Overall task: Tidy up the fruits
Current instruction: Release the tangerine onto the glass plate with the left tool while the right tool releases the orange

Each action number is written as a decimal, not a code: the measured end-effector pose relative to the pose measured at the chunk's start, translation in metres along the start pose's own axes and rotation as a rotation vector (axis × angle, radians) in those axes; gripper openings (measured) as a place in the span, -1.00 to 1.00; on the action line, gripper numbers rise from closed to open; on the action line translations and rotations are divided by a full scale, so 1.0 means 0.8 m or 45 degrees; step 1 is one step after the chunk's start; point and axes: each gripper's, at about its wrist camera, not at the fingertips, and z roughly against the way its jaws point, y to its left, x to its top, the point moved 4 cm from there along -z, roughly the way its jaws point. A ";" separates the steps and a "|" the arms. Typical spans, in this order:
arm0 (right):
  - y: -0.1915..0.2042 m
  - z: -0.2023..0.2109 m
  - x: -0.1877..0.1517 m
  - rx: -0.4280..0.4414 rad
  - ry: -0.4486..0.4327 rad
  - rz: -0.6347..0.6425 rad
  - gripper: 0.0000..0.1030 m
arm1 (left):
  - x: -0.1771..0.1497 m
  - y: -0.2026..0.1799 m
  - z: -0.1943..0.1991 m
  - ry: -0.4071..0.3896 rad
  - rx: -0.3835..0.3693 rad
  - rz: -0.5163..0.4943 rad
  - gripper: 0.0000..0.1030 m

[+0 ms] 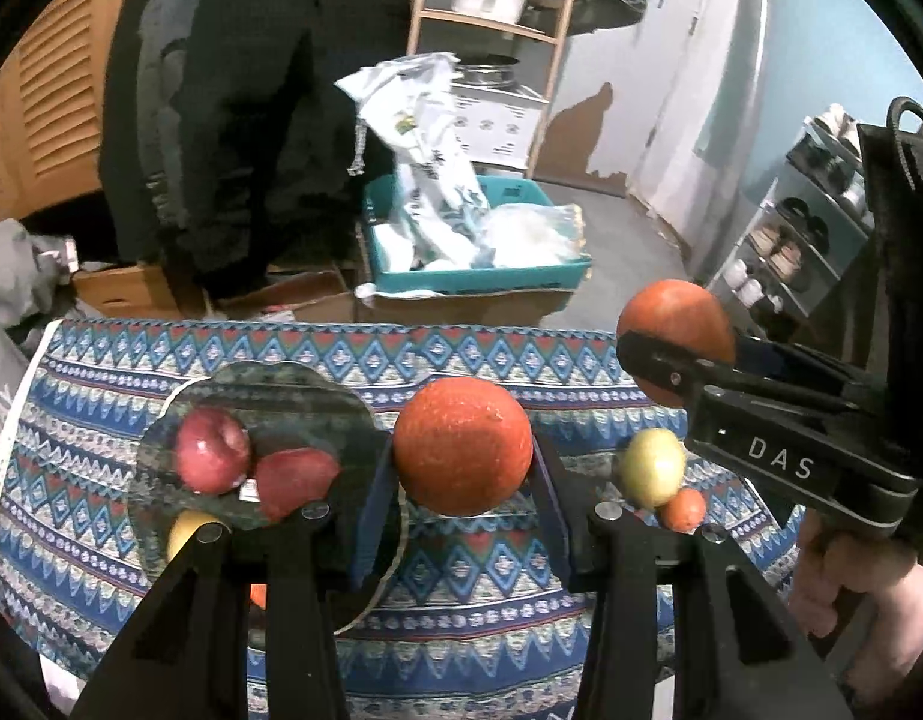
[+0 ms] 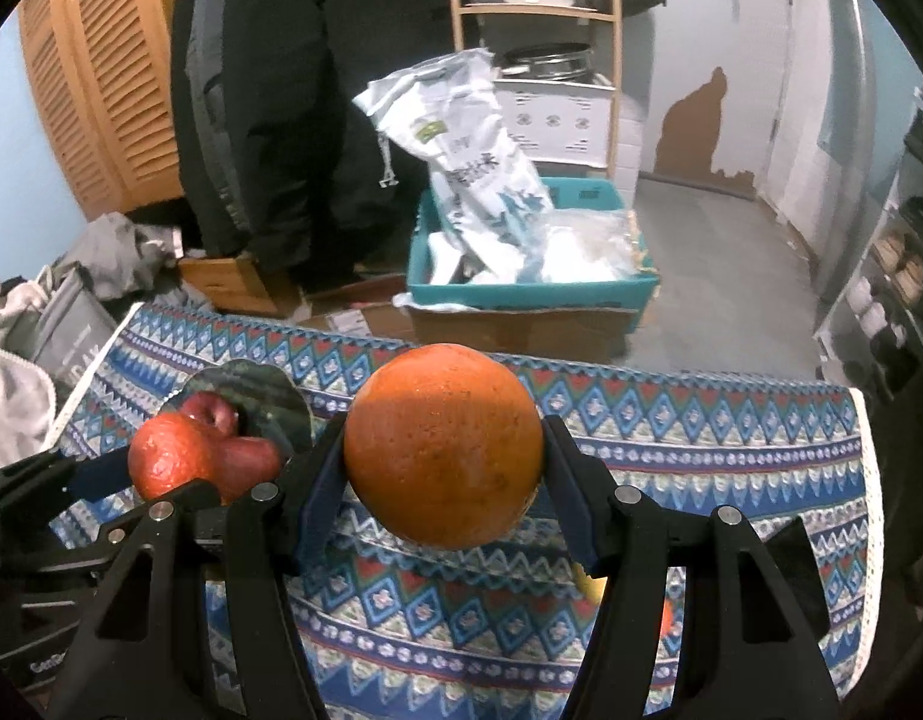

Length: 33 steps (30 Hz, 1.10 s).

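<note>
My left gripper (image 1: 461, 474) is shut on an orange (image 1: 463, 445) and holds it above the patterned cloth. My right gripper (image 2: 443, 468) is shut on a second orange (image 2: 443, 447); it also shows in the left wrist view (image 1: 671, 324), held high at the right. A dark plate (image 1: 293, 402) at the left holds two red apples (image 1: 212, 450) and a yellow fruit (image 1: 185, 531), partly hidden by my finger. A yellow-green apple (image 1: 652, 467) and a small orange fruit (image 1: 682, 509) lie on the cloth at the right.
The table is covered by a blue patterned cloth (image 1: 461, 354). Beyond its far edge are a teal bin (image 1: 479, 282) with white bags, cardboard boxes, a wooden shelf (image 1: 497, 18) and a shoe rack (image 1: 803, 228). A person in dark clothes (image 1: 251, 90) stands behind.
</note>
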 end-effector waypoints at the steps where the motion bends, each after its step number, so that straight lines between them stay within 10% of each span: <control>1: 0.004 -0.003 0.001 0.004 0.003 0.005 0.20 | 0.000 0.007 0.000 -0.001 0.005 0.009 -0.12; 33: 0.150 -0.157 -0.003 0.220 0.257 0.157 0.20 | -0.046 0.180 -0.075 0.189 0.194 0.260 -0.12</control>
